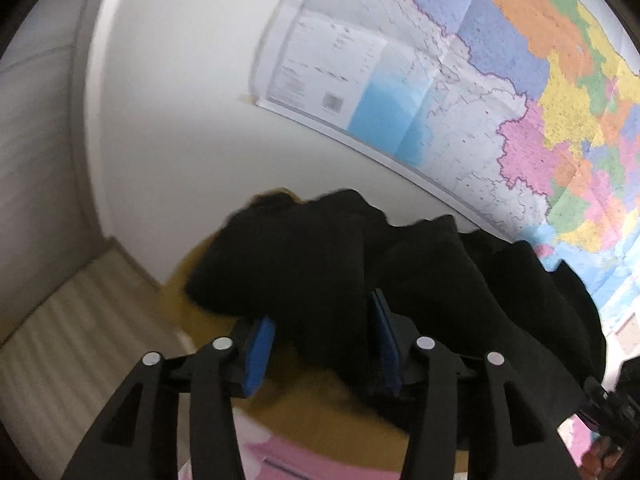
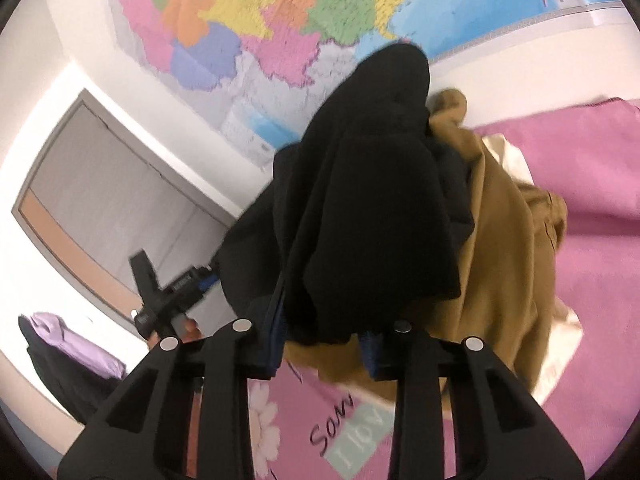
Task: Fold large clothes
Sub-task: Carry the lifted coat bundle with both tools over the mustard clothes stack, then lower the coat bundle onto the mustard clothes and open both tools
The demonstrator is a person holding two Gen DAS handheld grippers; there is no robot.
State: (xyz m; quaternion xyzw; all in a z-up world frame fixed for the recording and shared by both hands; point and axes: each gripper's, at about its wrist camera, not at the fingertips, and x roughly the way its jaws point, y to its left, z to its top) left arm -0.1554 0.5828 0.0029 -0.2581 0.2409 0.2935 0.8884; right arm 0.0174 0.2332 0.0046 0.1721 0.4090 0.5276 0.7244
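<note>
Your left tongs (image 1: 320, 344) stand apart around bunched black fabric clothing (image 1: 400, 264); your right tongs (image 2: 326, 340) pinch it above tan cloth (image 2: 500, 248).

The pink bedsheet (image 2: 600, 280) reads "Sam" and, on a pale patch, "I lov".
</note>
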